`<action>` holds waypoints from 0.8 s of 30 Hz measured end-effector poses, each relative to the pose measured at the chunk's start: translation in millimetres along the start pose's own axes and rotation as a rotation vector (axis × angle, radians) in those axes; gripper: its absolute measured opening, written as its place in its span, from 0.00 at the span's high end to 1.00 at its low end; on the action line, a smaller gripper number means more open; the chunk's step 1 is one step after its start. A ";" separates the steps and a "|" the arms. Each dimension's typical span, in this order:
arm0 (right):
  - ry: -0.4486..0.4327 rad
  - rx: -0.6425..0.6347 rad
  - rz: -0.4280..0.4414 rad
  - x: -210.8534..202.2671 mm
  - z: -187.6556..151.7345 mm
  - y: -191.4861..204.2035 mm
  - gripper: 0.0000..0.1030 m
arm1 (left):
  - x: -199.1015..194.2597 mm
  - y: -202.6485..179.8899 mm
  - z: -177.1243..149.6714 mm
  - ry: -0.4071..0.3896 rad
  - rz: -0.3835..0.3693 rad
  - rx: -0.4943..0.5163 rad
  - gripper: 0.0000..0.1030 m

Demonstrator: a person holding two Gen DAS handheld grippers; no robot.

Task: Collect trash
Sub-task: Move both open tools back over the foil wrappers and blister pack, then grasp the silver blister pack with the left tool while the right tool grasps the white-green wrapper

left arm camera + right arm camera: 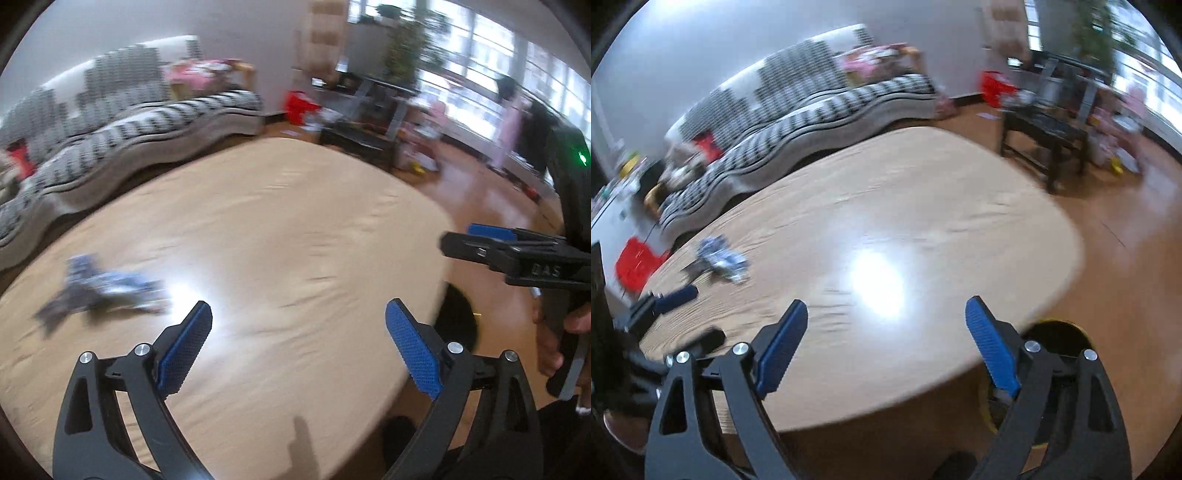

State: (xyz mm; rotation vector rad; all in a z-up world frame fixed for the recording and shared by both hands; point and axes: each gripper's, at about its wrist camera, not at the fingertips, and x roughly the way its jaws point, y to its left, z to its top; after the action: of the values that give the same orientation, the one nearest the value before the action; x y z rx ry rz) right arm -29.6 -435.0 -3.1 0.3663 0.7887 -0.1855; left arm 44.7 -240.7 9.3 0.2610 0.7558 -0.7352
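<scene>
Both tools, left tool [298, 315] and right tool [886, 314], gape empty; my left sits nearer the crumpled blue-white wrapper [110, 290], far-left on the desk [295, 206].

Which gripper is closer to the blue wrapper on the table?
The left gripper. The blue wrapper lies just past its left finger, while the right gripper sits farther across the table.

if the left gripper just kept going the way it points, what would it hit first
Probably the bare wooden tabletop. The left gripper is open and empty, angled down at it. The crumpled blue-white wrapper lies off to its left, out of that line, though blur makes depth uncertain.
</scene>
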 end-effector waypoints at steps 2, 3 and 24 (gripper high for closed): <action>0.007 -0.053 0.051 10.1 3.6 36.6 0.18 | -15.3 36.7 -5.8 -0.014 0.052 -0.037 0.11; 0.013 -0.088 0.083 17.0 5.3 58.5 0.18 | -24.0 57.7 -10.4 -0.021 0.084 -0.060 0.11; 0.159 -0.427 0.158 183.9 5.5 249.0 0.23 | 29.2 290.3 -37.0 0.089 0.293 -0.164 0.10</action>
State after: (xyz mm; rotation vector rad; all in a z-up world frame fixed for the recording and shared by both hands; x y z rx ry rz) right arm 175.4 -212.7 -69.5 0.0374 0.9266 0.1626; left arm 239.4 -28.0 -48.8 0.2500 0.8363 -0.3841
